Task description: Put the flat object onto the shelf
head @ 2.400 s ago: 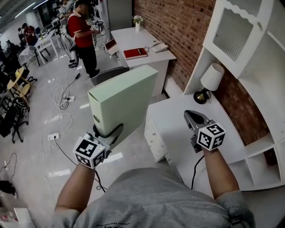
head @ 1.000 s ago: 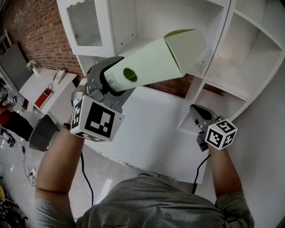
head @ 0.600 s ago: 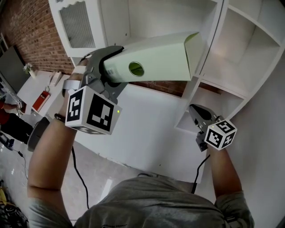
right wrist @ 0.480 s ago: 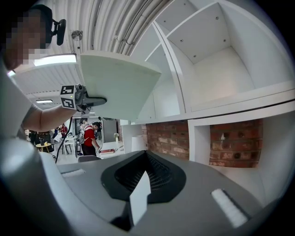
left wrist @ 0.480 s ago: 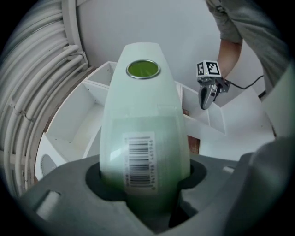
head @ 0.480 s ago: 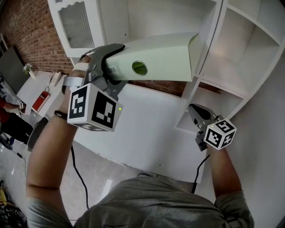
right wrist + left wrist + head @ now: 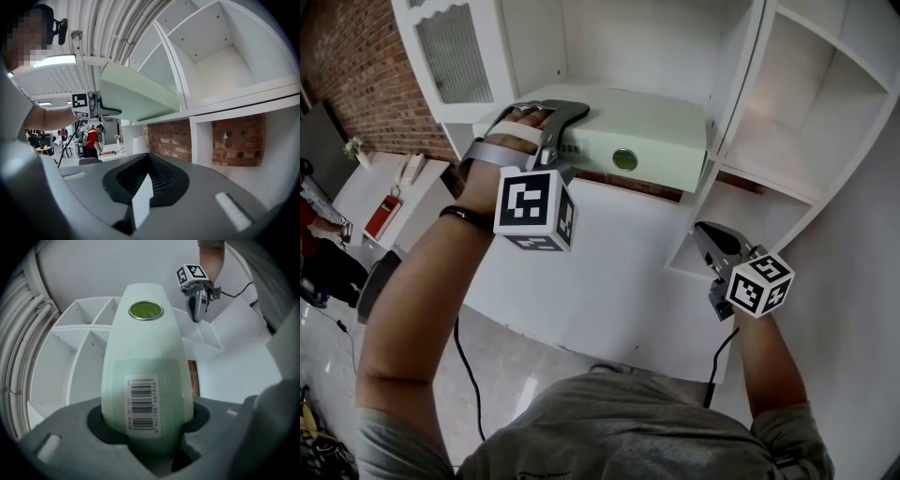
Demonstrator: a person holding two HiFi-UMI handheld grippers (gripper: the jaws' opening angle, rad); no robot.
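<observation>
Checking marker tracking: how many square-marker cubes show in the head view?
2. One marker cube on the left gripper, which grips the pale green flat box; the other on the right gripper.

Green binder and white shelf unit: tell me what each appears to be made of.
The pale green binder looks like paper-covered cardboard, matte: stiff flat faces, a stuck-on barcode label, and a shiny, likely metal ring round its spine hole. The white shelf unit is probably painted or laminated board, smooth and slightly glossy; small fastener dots show in its panels.
</observation>
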